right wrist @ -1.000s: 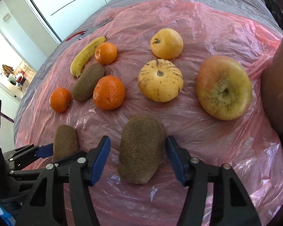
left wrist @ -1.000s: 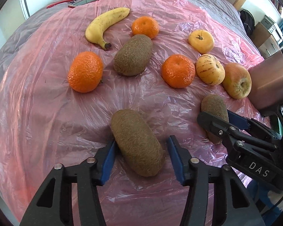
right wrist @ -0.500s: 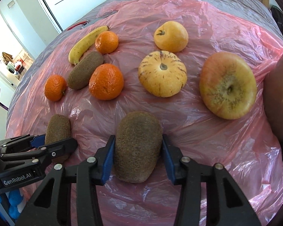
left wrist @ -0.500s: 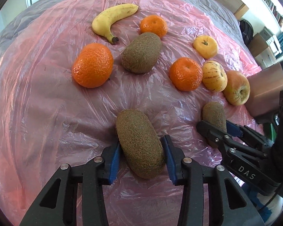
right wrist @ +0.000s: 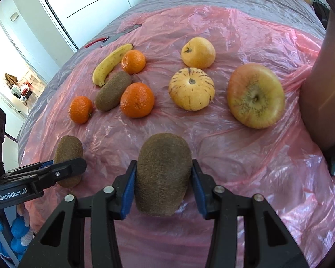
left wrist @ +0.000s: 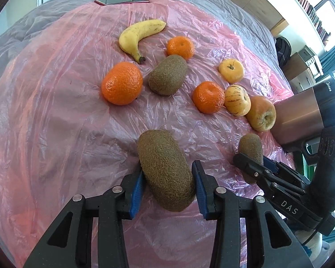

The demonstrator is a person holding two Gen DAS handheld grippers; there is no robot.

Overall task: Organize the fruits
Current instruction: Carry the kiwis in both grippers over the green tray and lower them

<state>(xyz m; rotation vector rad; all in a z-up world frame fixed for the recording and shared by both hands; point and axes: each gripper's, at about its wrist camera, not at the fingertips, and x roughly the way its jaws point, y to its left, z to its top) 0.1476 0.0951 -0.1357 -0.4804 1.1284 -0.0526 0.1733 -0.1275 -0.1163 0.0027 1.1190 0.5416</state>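
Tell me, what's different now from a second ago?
Both grippers closed. The left gripper now clamps its kiwi, and the right gripper clamps the other kiwi; a second ago their jaws stood apart around them. The banana, oranges, apple and third kiwi lie where they were.

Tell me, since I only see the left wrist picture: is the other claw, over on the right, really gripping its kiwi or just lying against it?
Observer: In the right wrist view, the right gripper is shut on the right-hand kiwi, with both blue pads pressed flat against its sides.
Operator: So it matches my left gripper on the left-hand kiwi. What lies beyond the fruit on that side?
Observer: Tall white cupboard doors, and beside them an open doorway into a bright room.
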